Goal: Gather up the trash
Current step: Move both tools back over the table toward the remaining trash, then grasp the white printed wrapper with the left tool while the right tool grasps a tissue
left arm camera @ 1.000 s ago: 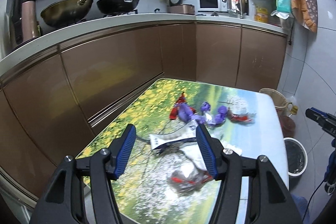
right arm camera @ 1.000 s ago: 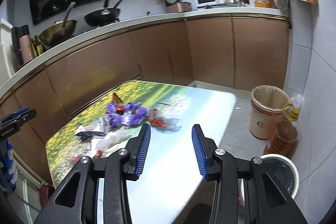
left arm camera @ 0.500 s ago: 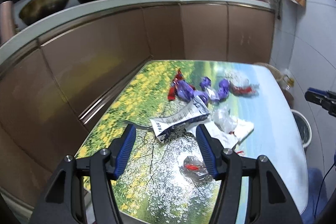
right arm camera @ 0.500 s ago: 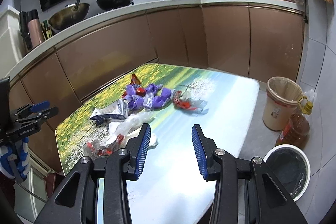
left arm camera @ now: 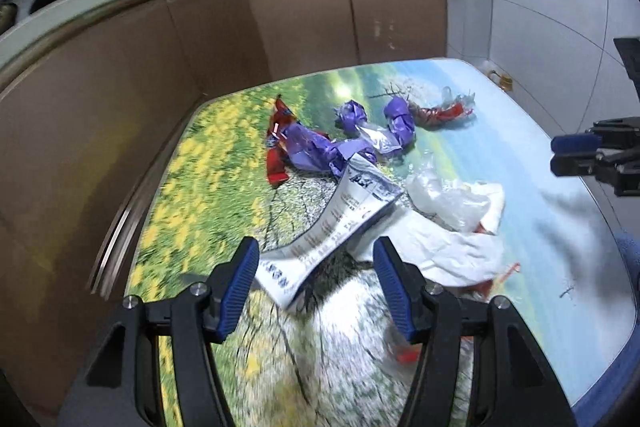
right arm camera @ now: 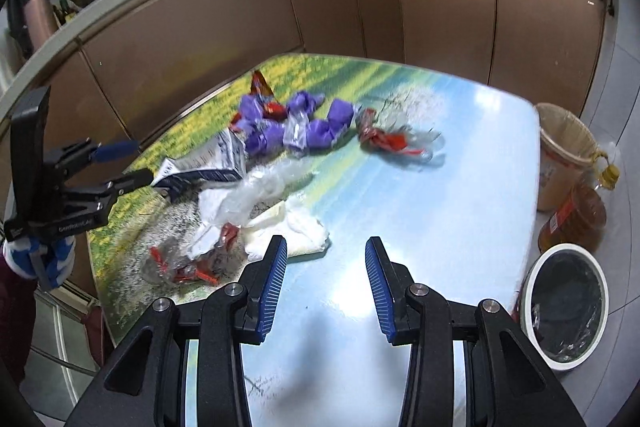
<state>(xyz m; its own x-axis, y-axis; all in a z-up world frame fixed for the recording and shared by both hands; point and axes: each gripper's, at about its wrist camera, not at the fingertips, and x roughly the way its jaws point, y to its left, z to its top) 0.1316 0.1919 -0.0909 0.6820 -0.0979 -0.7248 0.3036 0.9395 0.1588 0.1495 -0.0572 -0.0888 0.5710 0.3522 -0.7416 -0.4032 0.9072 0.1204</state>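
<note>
- Left gripper (left arm camera: 316, 281) gapes wide and holds nothing; the printed white-and-blue packet (left arm camera: 340, 223) on the table (left arm camera: 560, 211) lies between its jaws.
- Purple wrappers (left arm camera: 320, 151) and a clear plastic bag (left arm camera: 444, 199) lie beyond.
- Right gripper (right arm camera: 326, 285), equally wide and empty, hovers over bare tabletop.
- Only the right view shows the white trash bin (right arm camera: 566, 305) and oil bottle (right arm camera: 576, 215) on the floor.
</note>
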